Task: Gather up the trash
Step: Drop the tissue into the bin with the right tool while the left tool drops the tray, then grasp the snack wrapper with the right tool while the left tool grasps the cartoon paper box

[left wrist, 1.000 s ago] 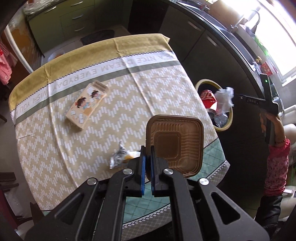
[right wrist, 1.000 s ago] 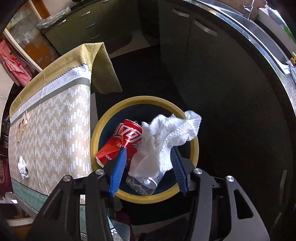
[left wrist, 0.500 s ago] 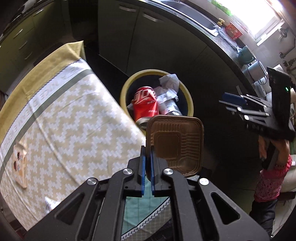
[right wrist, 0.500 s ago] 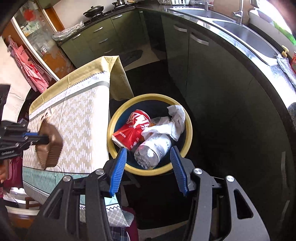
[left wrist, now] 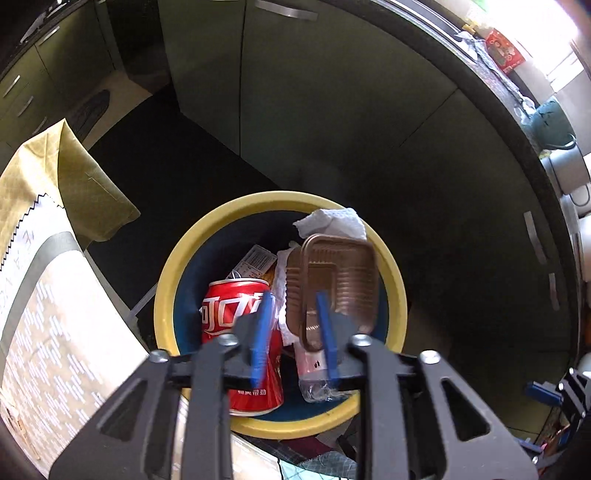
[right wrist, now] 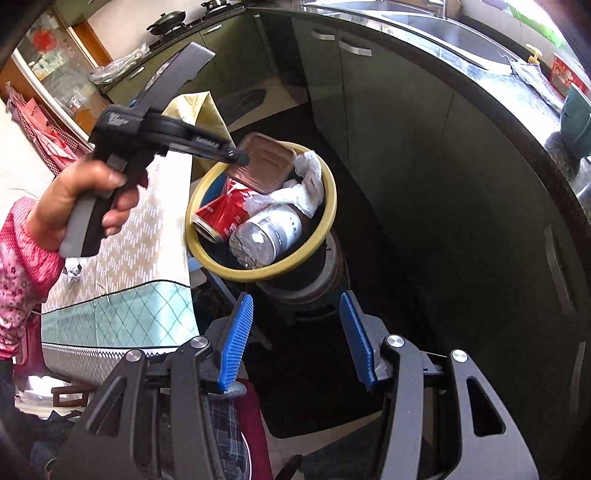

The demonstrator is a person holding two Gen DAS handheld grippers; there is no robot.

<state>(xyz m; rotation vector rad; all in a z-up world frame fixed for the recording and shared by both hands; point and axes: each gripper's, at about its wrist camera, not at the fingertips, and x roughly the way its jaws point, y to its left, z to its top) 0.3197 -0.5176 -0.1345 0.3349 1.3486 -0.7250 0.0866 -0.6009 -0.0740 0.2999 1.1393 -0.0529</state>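
A yellow-rimmed bin (left wrist: 177,273) stands beside the table; it also shows in the right wrist view (right wrist: 328,218). In it lie a red cola can (left wrist: 231,306), a white tissue (left wrist: 332,221), a clear bottle (right wrist: 269,232) and a brown plastic tray (left wrist: 340,277). My left gripper (left wrist: 291,332) is open directly above the bin, with the tray just below its fingertips, free of them. In the right wrist view the left gripper (right wrist: 236,155) hangs over the bin's rim beside the tray (right wrist: 266,162). My right gripper (right wrist: 295,339) is open and empty, held back from the bin.
The table with a patterned cloth (left wrist: 55,314) lies left of the bin, with a crumpled wrapper (right wrist: 74,273) on it. Dark green cabinets (left wrist: 332,110) and a counter with a sink (right wrist: 443,26) curve around behind. Dark floor surrounds the bin.
My left gripper swung from the table to over the bin, opened and let go of the brown tray. My right gripper released the tissue into the bin and drew back.
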